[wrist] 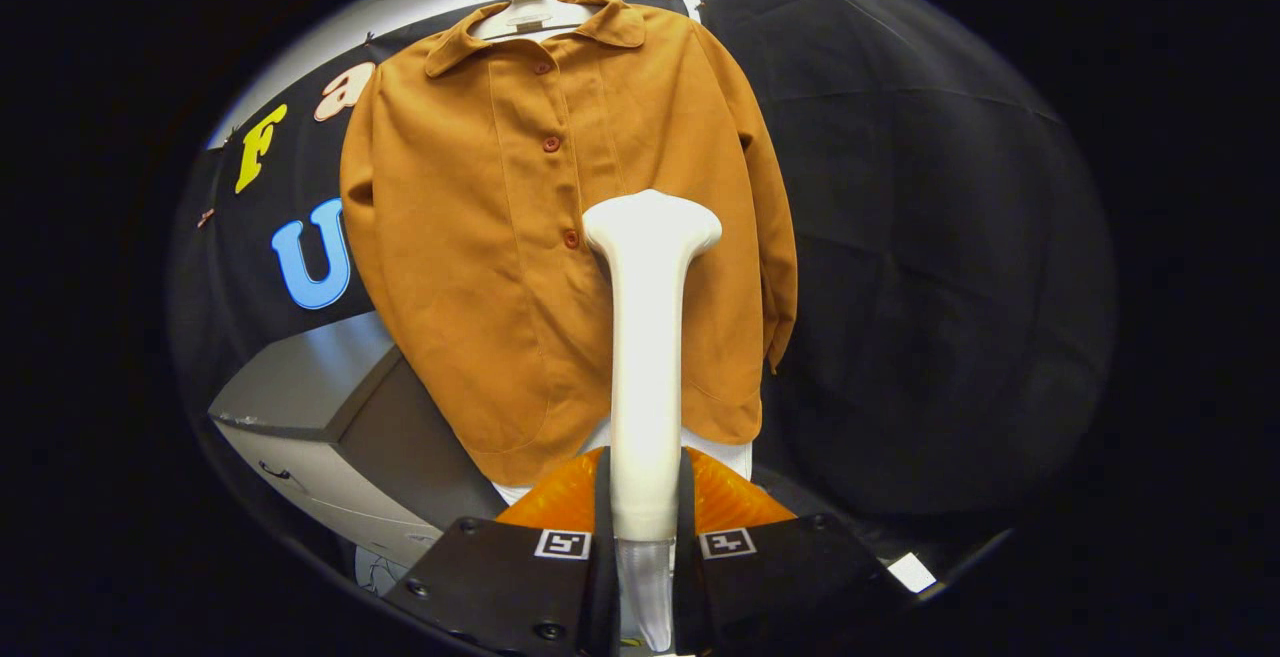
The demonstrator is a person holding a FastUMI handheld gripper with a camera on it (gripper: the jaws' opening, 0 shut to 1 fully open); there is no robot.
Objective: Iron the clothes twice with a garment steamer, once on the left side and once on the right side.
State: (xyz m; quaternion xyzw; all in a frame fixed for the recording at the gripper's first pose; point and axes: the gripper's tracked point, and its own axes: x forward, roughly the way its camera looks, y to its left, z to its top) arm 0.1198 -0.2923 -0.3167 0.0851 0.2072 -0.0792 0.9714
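Gripper fingers pinch the handle of the white garment steamer, both pressing on it, its head rising just ahead toward the orange jacket. That jacket hangs buttoned on a white hanger against the black booth wall, beyond the fingers. By my judgement a pass is in hand near the jacket's middle, right of the button line; next calls for drawing the head along one side. A grey cabinet stands lower left of the jacket.
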